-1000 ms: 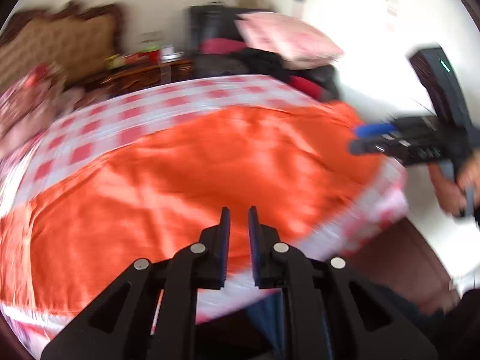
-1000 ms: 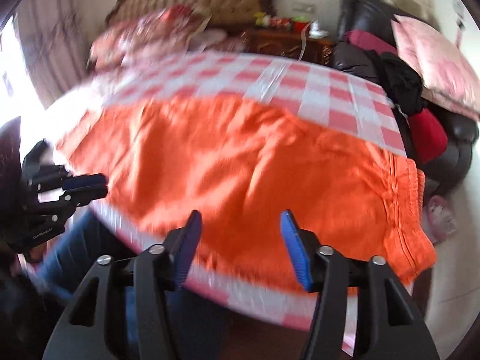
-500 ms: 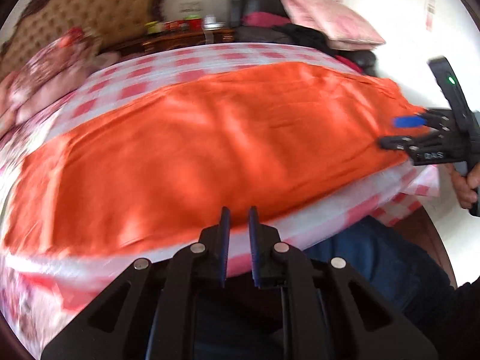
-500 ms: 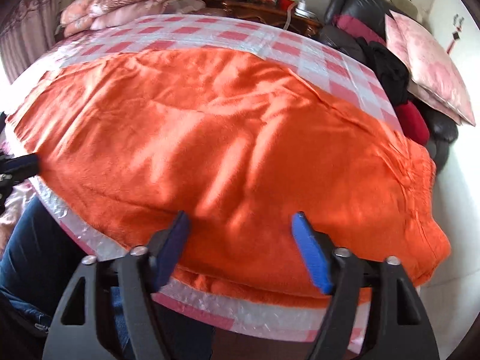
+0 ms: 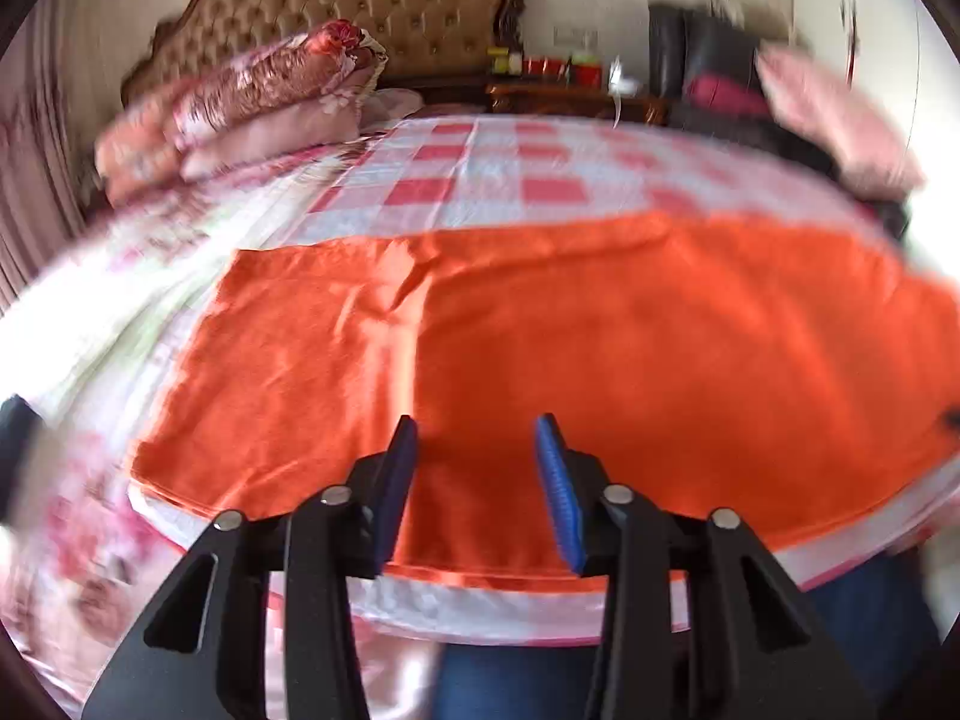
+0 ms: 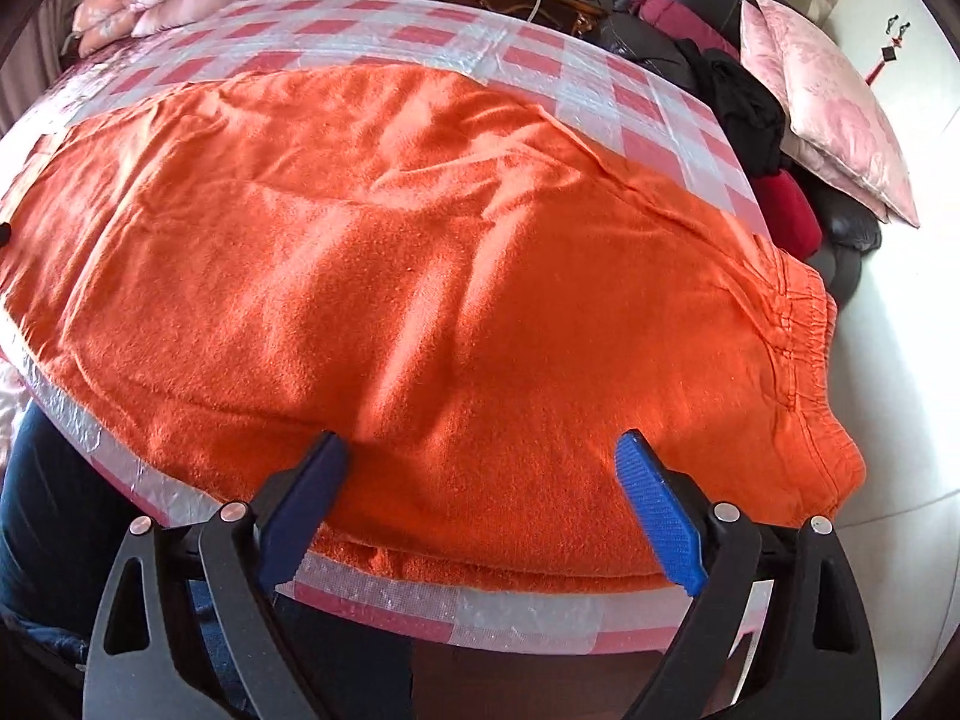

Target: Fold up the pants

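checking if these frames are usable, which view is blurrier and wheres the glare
Left wrist view: motion blur smears the orange pants toward the right edge and the pink pillow; the white wall at right is blown out. Right wrist view: sharp, fabric texture and elastic waistband clear, sunlit streaks across the pants, bright floor at right; fisheye bends the checkered cover.

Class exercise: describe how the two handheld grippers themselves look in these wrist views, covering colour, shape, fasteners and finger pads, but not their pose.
Both the left gripper and the right gripper have matte black, angular linkage arms with triangular cut-outs, joined by round silver pins. Each finger carries a flat blue pad, finely ribbed on its face. No cables, labels or sleeves show on either.
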The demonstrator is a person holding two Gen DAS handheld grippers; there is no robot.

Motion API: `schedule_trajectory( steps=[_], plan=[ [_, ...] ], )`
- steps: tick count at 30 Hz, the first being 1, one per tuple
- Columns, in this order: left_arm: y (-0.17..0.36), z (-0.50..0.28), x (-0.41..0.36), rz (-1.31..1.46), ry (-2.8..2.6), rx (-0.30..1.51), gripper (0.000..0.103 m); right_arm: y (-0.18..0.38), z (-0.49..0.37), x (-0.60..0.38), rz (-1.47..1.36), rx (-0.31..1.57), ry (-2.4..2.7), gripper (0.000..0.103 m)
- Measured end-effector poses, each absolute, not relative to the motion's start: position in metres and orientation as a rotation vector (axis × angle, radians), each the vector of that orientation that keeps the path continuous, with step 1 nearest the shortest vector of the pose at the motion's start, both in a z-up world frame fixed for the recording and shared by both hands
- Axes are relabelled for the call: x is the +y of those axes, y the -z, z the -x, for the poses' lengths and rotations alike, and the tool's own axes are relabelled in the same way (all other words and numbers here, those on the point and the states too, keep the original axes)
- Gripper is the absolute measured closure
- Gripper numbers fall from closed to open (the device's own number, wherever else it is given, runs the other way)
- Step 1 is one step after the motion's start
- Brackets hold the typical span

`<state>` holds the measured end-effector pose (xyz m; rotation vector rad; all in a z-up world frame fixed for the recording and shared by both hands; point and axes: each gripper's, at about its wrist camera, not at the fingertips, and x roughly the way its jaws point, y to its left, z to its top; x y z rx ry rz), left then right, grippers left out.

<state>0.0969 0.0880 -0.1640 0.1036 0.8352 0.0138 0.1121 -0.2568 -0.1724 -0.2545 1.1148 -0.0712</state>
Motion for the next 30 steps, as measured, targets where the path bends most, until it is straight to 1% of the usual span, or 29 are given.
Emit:
schedule_trajectory(
  steps=[1, 2, 3, 5, 6, 9, 10, 11, 13, 14, 17, 21, 25, 27, 30],
  plan=[
    [0.165, -0.094, 0.092, -0.107, -0.017, 0.817, 0.049, 0.170, -0.111, -0.255, 0.266, 1.107, 0.088, 0.015],
    [0.166, -0.092, 0.096, -0.103, -0.033, 0.814, 0.038, 0.166, -0.110, -0.253, 0.264, 1.095, 0.094, 0.015],
    [0.167, -0.089, 0.104, -0.077, -0.041, 0.815, 0.035, 0.161, -0.108, -0.250, 0.252, 1.076, 0.090, 0.015],
    [0.170, -0.086, 0.123, -0.011, -0.039, 0.831, 0.024, 0.148, -0.111, -0.245, 0.214, 1.026, 0.078, 0.015],
    [0.171, -0.084, 0.131, 0.001, -0.047, 0.834, 0.023, 0.143, -0.115, -0.241, 0.195, 0.999, 0.074, 0.015],
    [0.167, -0.084, 0.145, -0.005, -0.094, 0.871, 0.023, 0.138, -0.133, -0.220, 0.168, 0.956, 0.065, 0.015],
    [0.166, -0.086, 0.152, 0.021, -0.129, 0.890, 0.026, 0.139, -0.138, -0.215, 0.163, 0.957, 0.059, 0.015],
    [0.164, -0.088, 0.159, 0.055, -0.147, 0.910, 0.030, 0.141, -0.144, -0.207, 0.150, 0.956, 0.041, 0.015],
    [0.159, -0.091, 0.176, 0.138, -0.185, 0.937, 0.035, 0.145, -0.152, -0.197, 0.134, 0.960, 0.013, 0.015],
    [0.158, -0.093, 0.182, 0.153, -0.202, 0.951, 0.041, 0.149, -0.155, -0.192, 0.130, 0.966, 0.002, 0.015],
    [0.155, -0.101, 0.196, 0.151, -0.254, 0.983, 0.049, 0.160, -0.158, -0.185, 0.127, 0.992, -0.023, 0.015],
    [0.155, -0.115, 0.212, 0.160, -0.314, 1.018, 0.051, 0.177, -0.156, -0.185, 0.135, 1.042, -0.026, 0.015],
    [0.155, -0.128, 0.212, 0.108, -0.346, 1.037, 0.050, 0.185, -0.156, -0.196, 0.050, 1.058, -0.059, 0.014],
    [0.155, -0.133, 0.212, 0.092, -0.361, 1.042, 0.049, 0.186, -0.155, -0.196, 0.053, 1.054, -0.067, 0.011],
    [0.155, -0.136, 0.211, 0.090, -0.377, 1.047, 0.049, 0.187, -0.155, -0.196, 0.058, 1.042, -0.081, 0.011]
  ],
)
